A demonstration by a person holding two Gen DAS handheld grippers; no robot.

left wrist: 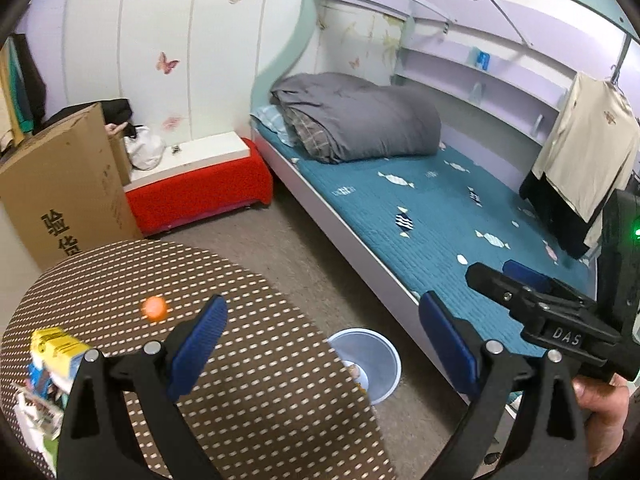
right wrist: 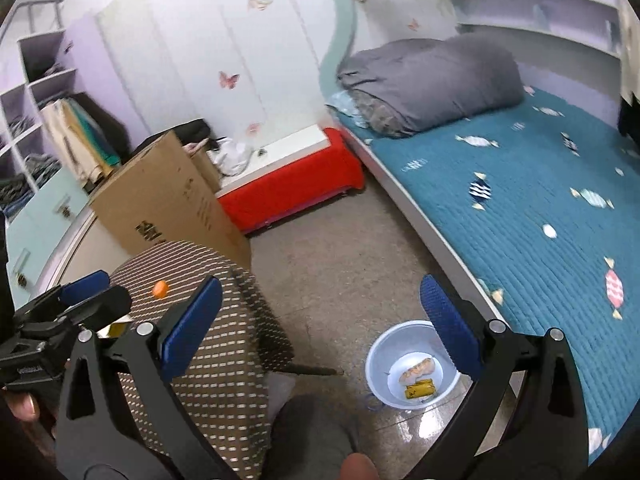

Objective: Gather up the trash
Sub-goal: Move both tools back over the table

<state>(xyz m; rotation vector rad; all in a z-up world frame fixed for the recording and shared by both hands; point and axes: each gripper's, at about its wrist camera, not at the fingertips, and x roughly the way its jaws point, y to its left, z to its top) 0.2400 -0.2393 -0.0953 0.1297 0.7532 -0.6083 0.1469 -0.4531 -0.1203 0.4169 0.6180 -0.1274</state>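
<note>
One orange ball, one basin with two scraps, one cardboard box.

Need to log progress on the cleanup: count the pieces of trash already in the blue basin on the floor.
2 visible in the blue basin: a pale orange-and-white wrapper near the middle and a yellow crumpled wrapper just in front of it. The right claw's finger covers part of the basin's right side, so more may be hidden.
</note>
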